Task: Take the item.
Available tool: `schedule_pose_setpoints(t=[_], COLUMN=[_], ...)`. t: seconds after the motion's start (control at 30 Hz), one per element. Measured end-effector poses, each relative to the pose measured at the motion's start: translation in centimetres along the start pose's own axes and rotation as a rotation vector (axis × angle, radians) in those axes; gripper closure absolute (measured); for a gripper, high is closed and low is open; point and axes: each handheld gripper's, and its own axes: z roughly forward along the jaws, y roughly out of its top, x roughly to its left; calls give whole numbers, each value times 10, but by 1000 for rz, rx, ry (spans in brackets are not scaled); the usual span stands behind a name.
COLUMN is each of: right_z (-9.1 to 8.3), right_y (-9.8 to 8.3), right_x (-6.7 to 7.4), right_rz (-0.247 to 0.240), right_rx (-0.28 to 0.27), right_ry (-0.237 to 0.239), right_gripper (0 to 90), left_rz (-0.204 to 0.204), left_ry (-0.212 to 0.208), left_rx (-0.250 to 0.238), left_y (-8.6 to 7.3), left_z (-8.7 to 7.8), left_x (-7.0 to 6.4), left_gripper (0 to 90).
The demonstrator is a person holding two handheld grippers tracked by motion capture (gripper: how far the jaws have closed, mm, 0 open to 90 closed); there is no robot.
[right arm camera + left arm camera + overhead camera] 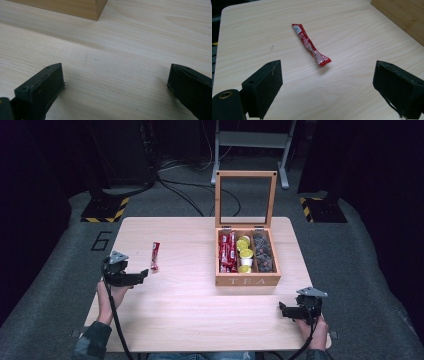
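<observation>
A red sachet (155, 256) lies flat on the wooden table (175, 305), left of the middle. In the left gripper view the sachet (310, 45) rests a short way ahead of the jaws, untouched. My left gripper (142, 274) hovers just below the sachet's near end; its jaws stand wide with nothing between them. The wooden tea box (247, 255) stands with its lid up, holding red sachets, yellow-topped cups and dark packets in three compartments. My right gripper (283, 310) is open near the table's front right, empty, and the tea box corner (82, 10) lies beyond it.
The box's glass-paned lid (246, 197) stands upright behind it. Bare tabletop lies between the two grippers. Off the table, black-and-yellow floor stands (106, 210) and cables sit on the grey floor behind.
</observation>
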Motion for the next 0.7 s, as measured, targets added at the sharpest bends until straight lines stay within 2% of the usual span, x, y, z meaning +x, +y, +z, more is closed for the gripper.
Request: schedule_pose_setpoints(t=[0.3, 0.37, 0.63, 0.7], right_z=[0, 0, 0, 0], right_y=[0, 0, 0, 0], right_x=[0, 0, 0, 0], right_rz=[2, 1, 2, 3], right_rx=[1, 1, 0, 0], right_ry=[-1, -1, -1, -1], right_gripper=[0, 0, 0, 0], left_rz=[2, -4, -8, -10], left_ry=[11, 13, 33, 38], left_rx=[-11, -14, 0, 7], left_y=[-18, -27, -46, -55], left_z=[-15, -18, -24, -26], left_x=[-1, -2, -1, 0], left_gripper=[77, 75, 69, 69])
